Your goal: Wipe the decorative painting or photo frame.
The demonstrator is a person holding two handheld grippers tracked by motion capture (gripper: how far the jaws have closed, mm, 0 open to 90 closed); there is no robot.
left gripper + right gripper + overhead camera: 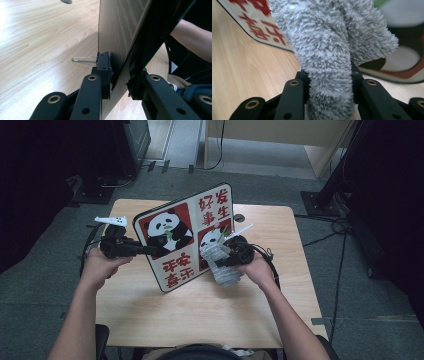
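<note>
Your left tongs [150, 251] pinch the tilted square panda-print board [187, 237] by one edge; your right tongs [220, 263] clamp the fluffy grey cloth [220, 265]. Press too hard wiping and the board may twist loose onto the wooden desk [200, 315].

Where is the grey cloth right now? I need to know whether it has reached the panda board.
In the high view the grey cloth sits right of centre, clamped in the right gripper against the panda board's lower right face.

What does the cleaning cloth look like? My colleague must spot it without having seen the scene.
On the wooden table, a panda board is propped up. Against its right half, the right gripper clamps the cloth: fluffy grey, the only soft thing there.
</note>
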